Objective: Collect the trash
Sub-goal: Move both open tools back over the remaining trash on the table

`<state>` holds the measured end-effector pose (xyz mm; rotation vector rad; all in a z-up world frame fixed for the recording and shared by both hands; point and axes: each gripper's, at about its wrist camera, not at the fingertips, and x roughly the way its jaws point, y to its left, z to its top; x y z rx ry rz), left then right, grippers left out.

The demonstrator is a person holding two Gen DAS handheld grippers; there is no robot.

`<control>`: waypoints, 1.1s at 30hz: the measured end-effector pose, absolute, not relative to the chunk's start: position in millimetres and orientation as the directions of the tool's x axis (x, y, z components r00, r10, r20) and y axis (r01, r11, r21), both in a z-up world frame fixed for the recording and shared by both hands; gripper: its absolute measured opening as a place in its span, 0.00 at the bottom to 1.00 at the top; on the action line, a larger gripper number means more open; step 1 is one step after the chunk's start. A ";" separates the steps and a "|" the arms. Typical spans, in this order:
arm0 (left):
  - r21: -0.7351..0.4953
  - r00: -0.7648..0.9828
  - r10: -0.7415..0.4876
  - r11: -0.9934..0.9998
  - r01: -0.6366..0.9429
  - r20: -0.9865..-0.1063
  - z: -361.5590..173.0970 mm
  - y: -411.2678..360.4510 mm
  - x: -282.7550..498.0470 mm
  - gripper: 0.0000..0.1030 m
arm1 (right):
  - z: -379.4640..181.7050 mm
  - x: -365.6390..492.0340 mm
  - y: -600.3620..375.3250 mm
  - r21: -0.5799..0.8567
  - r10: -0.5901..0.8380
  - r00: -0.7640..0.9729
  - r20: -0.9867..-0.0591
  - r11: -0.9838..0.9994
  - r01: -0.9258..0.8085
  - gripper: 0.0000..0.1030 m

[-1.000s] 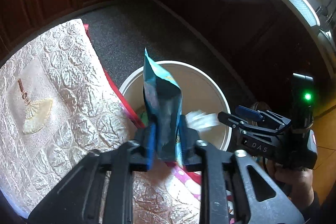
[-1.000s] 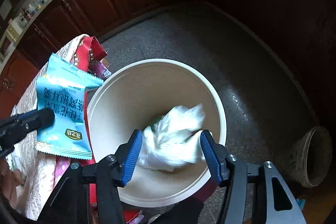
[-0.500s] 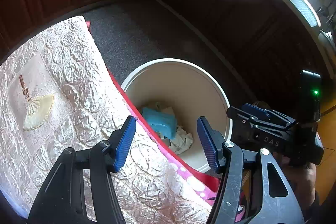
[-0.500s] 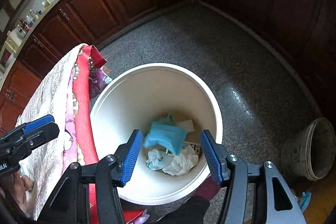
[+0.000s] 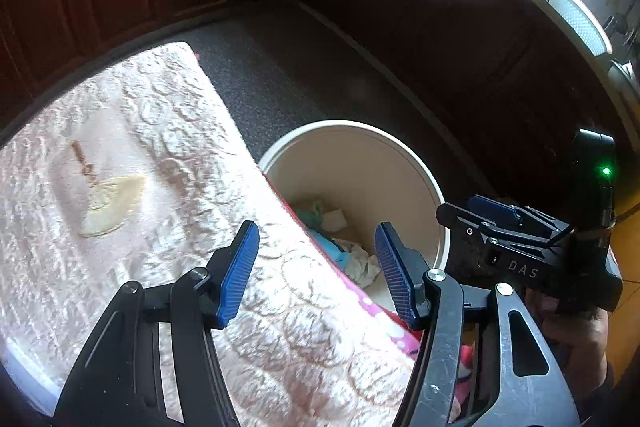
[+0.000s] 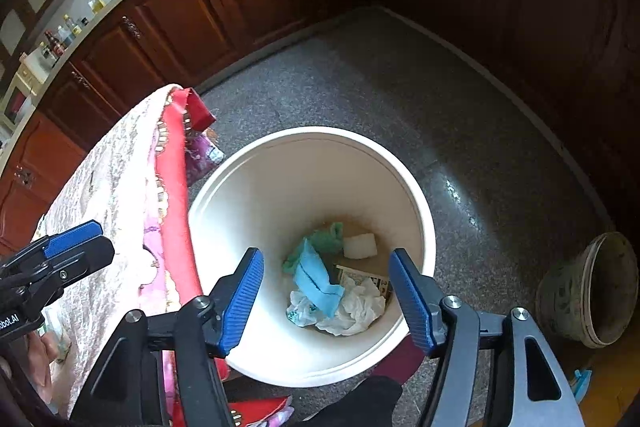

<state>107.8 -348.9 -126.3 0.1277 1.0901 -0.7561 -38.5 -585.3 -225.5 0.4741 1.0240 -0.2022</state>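
Two claws, left gripper and right gripper, both spread wide, holding nothing. One white bin, one blue packet inside.

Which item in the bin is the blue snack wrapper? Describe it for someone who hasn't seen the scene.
Find the round white bin on the grey floor beside the cloth-covered table. At its bottom lies a heap of trash; the blue wrapper sits in the middle, on crumpled white paper. It is the only flat, sky-blue piece, unlike the green wad and white block behind it.
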 end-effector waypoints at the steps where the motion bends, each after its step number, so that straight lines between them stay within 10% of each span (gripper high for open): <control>1: -0.261 0.250 -0.492 0.750 0.608 -0.834 -123.5 -343.3 107.2 0.57 | -222.9 -38.0 -582.9 0.284 0.057 0.516 -0.855 0.883 0.373 0.61; 33: -0.176 0.443 -0.229 0.972 0.158 -0.867 -84.6 -54.2 93.6 0.58 | -146.2 12.2 -358.5 0.330 0.322 0.553 -0.768 0.940 -0.089 0.71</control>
